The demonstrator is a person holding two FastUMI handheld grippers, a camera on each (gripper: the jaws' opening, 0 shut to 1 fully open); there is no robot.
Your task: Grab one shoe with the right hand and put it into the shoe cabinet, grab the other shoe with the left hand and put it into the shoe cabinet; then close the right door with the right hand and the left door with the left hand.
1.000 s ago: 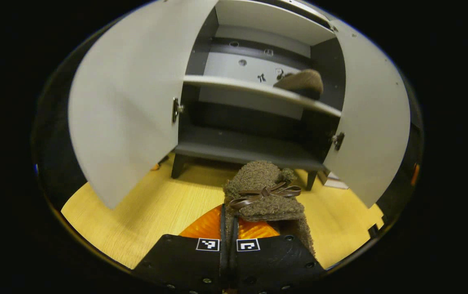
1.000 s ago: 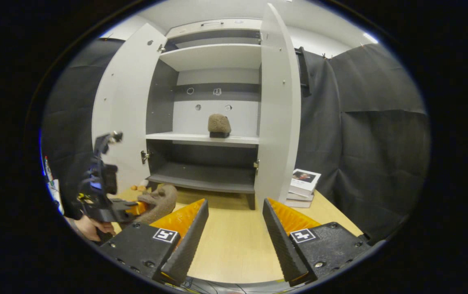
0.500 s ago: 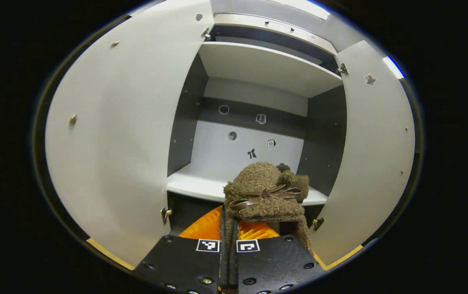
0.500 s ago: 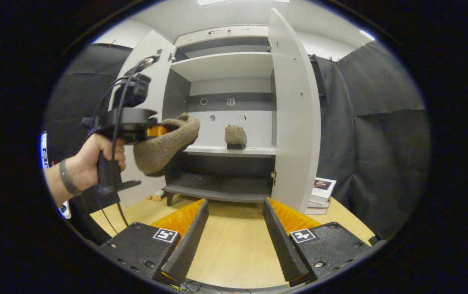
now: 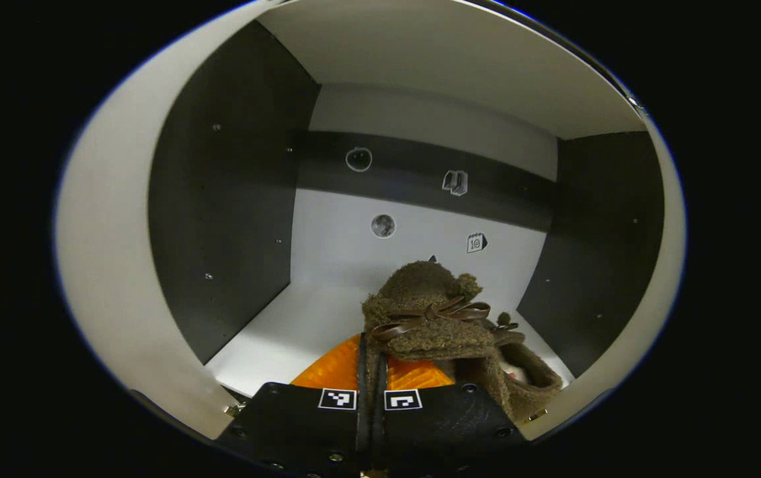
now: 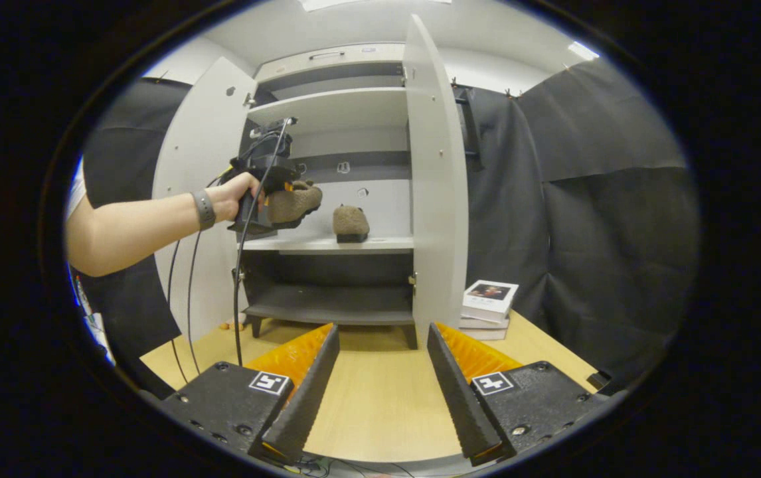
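Left claw [image 5: 371, 372] pinches a brown shoe [image 5: 430, 312]; right claw [image 6: 380, 362] gapes empty.

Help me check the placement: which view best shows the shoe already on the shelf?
The right gripper view: the shoe on the shelf stands whole, beside the carried shoe. In the left gripper view only part of it peeks from behind the carried shoe.

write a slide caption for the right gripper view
Open right gripper waits over the table while the left gripper carries a shoe into the cabinet.
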